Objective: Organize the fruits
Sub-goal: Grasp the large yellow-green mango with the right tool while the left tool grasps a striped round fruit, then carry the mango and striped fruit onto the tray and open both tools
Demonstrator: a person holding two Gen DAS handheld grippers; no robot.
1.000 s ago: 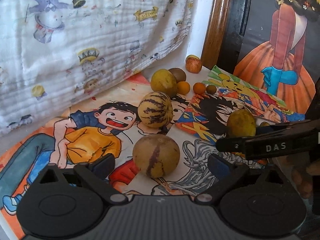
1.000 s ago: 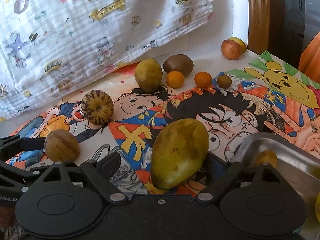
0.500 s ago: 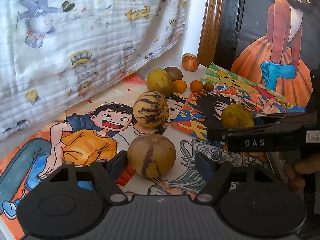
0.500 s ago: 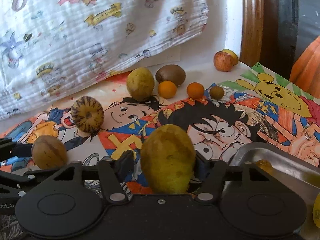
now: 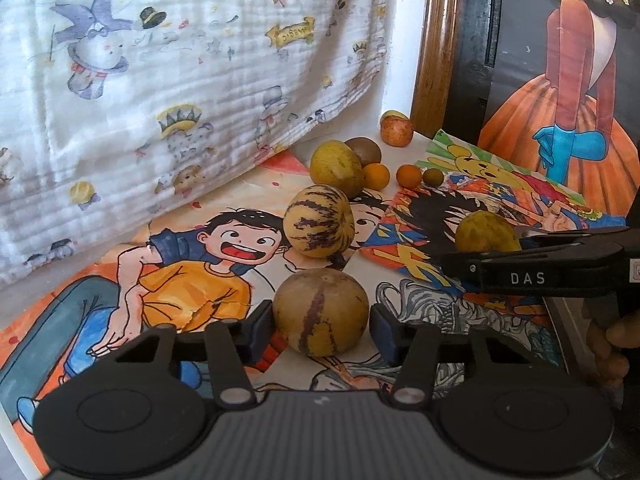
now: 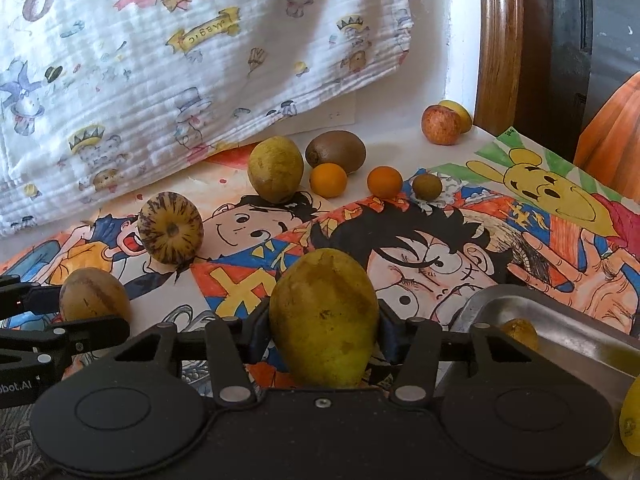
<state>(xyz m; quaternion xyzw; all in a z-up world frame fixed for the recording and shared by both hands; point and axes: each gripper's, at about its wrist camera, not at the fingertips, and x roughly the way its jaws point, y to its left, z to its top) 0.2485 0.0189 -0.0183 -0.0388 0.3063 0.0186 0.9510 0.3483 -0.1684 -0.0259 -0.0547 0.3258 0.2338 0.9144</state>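
A brownish round fruit with a purple stripe [image 5: 320, 312] rests on the cartoon poster between the fingers of my left gripper [image 5: 322, 332]. The jaws are closing. The left pad touches the fruit and a sliver of gap shows at the right pad. My right gripper [image 6: 324, 332] is closing on a yellow-green mango [image 6: 324, 316], and both pads press its sides. In the left wrist view the mango [image 5: 486, 232] sits behind the right gripper's black fingers. A striped melon-like fruit [image 5: 318, 222] lies just beyond.
A metal tray [image 6: 560, 320] holding a small yellow fruit sits right of the mango. Farther back lie a yellow-green fruit [image 6: 275, 168], a kiwi [image 6: 335, 151], two small oranges [image 6: 328, 179], a small brown fruit [image 6: 427, 186] and a reddish fruit [image 6: 440, 124]. A printed cloth hangs behind.
Both grippers' jaws have closed inward from wide open, the left around the brownish fruit, the right onto the mango, which now stands more upright. Neither hand has shifted.
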